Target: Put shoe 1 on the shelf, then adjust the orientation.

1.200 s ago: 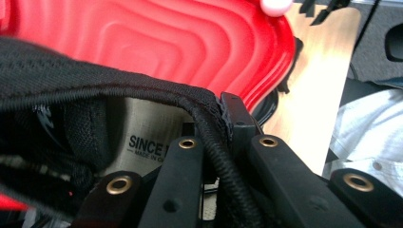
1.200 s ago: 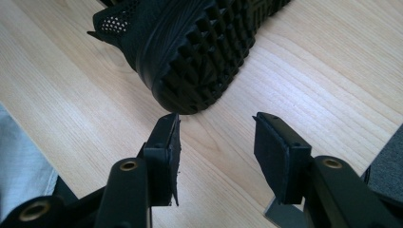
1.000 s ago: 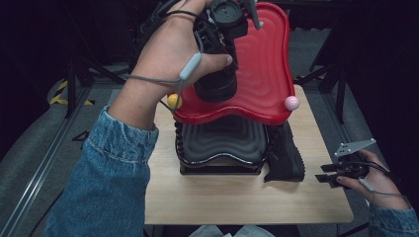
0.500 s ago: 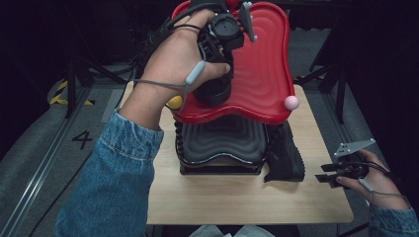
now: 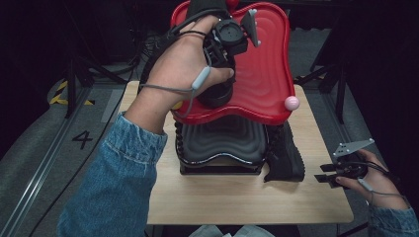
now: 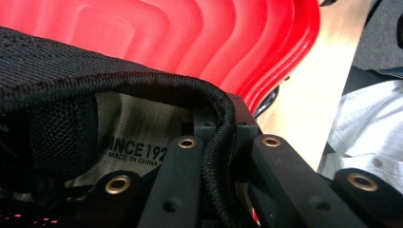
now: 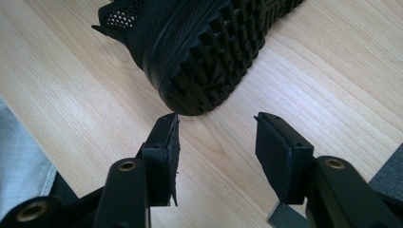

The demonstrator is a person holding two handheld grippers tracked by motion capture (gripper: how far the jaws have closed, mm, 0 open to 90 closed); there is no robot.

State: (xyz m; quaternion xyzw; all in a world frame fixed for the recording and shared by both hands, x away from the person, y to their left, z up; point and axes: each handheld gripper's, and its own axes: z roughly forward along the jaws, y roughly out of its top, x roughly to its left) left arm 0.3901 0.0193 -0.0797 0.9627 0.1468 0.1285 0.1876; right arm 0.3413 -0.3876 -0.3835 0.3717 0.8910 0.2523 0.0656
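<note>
Left gripper [image 5: 217, 86], upper centre of the high view, clamps the collar of a black shoe [image 6: 71, 95] over the red tray [image 5: 269, 74]; wrist bent, forearm rising from lower left. Right gripper [image 7: 216, 142], lower right, jaws apart and empty, faces a second shoe's [image 7: 204, 42] sole on bare table [image 7: 304, 71].

From my seat at the controls, the light wooden worktop [image 5: 237, 197] sits at the centre of the high view, brightly lit while everything around it falls off into darkness. Grey floor [image 5: 44, 148] spreads to the left, with a painted number 4 [image 5: 82, 139] and a yellow-and-black hazard strip [image 5: 62, 95] in the left-middle of the frame. Dark stand legs [image 5: 341, 94] rise at the right, and black cables [image 5: 148, 47] tangle behind the worktop's upper left.
</note>
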